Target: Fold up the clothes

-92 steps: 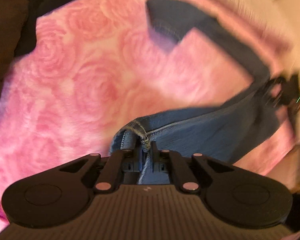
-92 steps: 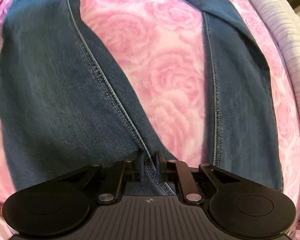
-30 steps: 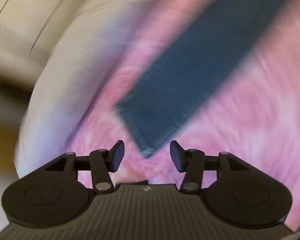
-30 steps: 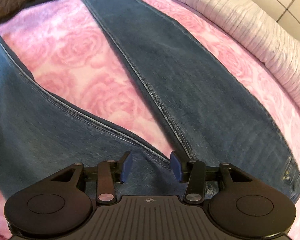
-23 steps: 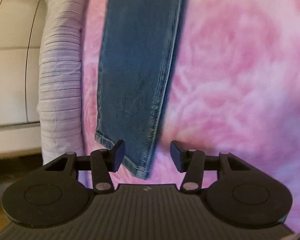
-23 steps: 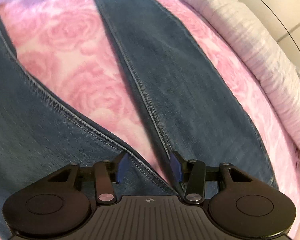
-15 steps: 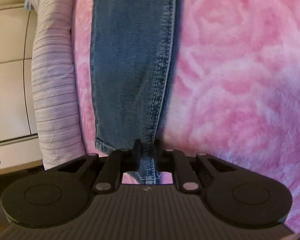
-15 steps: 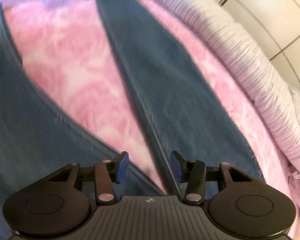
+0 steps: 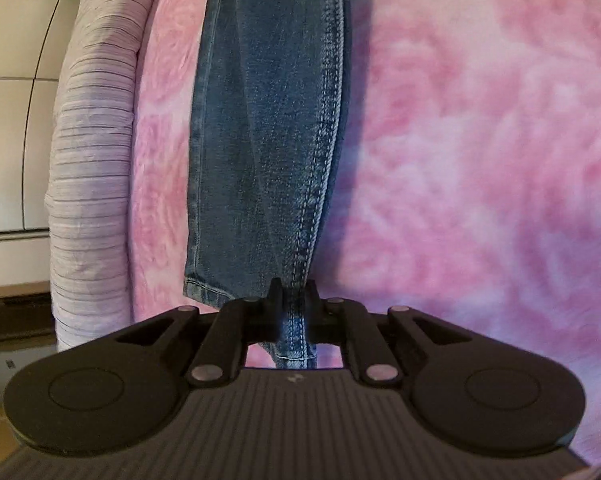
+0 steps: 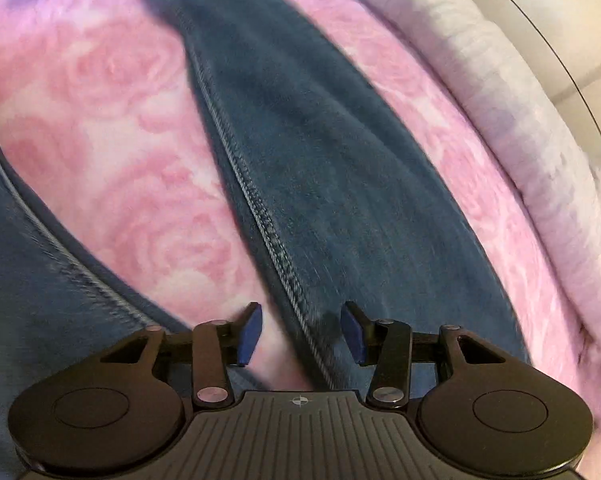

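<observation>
- Pink fleece blanket (image 9: 480, 160) with a pale rose pattern covers the whole work surface in both wrist views; its far side meets a ribbed lilac-grey bedcover edge (image 9: 88, 168), beyond which cream panelled cabinet fronts (image 9: 8, 140) show.
- Blue jeans (image 10: 340, 184) lie spread on the blanket. In the right wrist view two legs fan apart in a V with a wedge of pink blanket between them; one leg runs up the middle of the picture with its stitched seam showing, the other crosses the lower left corner.
- In the left wrist view a single jeans leg runs straight up the picture from the gripper, just beside the ribbed bedcover edge, with a strip of blanket between the two. Its hemmed cuff (image 9: 204, 290) is at the near end.
- Left gripper (image 9: 294, 300): jaws clamped together on the double-stitched seam of the leg at the cuff corner; a little tab of denim pokes out below the fingers.
- Right gripper (image 10: 298, 332): jaws stand apart, gripping nothing, the blue pads (image 10: 249, 334) astride the seam of the middle leg near where the two legs meet. Whether the tips touch the cloth cannot be told; this view is somewhat blurred.
</observation>
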`<state>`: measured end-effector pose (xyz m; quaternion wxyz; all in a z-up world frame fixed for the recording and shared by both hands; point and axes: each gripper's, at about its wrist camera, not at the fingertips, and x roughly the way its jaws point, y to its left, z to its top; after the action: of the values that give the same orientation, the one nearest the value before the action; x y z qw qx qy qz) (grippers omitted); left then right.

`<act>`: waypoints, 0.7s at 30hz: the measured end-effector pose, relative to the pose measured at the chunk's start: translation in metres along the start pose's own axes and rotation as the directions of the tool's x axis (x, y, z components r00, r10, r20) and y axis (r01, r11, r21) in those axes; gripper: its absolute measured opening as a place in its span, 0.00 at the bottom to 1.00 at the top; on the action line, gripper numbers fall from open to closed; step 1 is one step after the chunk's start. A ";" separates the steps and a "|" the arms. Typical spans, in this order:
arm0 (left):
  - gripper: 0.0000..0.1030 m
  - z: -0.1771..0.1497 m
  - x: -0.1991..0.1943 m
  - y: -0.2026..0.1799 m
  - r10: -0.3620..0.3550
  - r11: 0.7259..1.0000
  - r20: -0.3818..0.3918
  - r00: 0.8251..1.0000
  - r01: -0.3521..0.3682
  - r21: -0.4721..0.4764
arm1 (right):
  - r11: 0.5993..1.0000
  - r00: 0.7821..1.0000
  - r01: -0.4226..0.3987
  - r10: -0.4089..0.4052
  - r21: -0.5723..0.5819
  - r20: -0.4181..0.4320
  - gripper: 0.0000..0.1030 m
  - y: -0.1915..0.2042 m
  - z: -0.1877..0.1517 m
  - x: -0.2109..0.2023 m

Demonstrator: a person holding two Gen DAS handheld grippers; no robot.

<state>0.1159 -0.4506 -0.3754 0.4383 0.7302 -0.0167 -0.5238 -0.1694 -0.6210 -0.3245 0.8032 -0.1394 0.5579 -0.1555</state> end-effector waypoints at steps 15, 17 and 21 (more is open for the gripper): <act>0.28 0.034 -0.113 -0.016 -0.063 0.969 0.000 0.998 0.061 -0.239 | 0.200 0.977 0.208 -0.091 0.958 -0.193 0.46 -0.078 -0.259 -0.171; 0.31 0.064 -0.140 -0.026 -0.089 0.961 0.073 0.993 0.105 -0.257 | 0.005 0.964 0.236 -0.130 0.972 -0.234 0.46 -0.094 -0.304 -0.178; 0.34 0.140 -0.184 -0.055 -0.151 0.959 0.243 0.958 0.202 -0.200 | -0.181 0.960 0.188 -0.172 0.965 -0.220 0.46 -0.126 -0.368 -0.169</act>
<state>-0.0999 -0.4144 -0.2832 0.4641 0.6109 0.0583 -0.6387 -0.5827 -0.6858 -0.2554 0.5943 0.4399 0.2244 -0.6347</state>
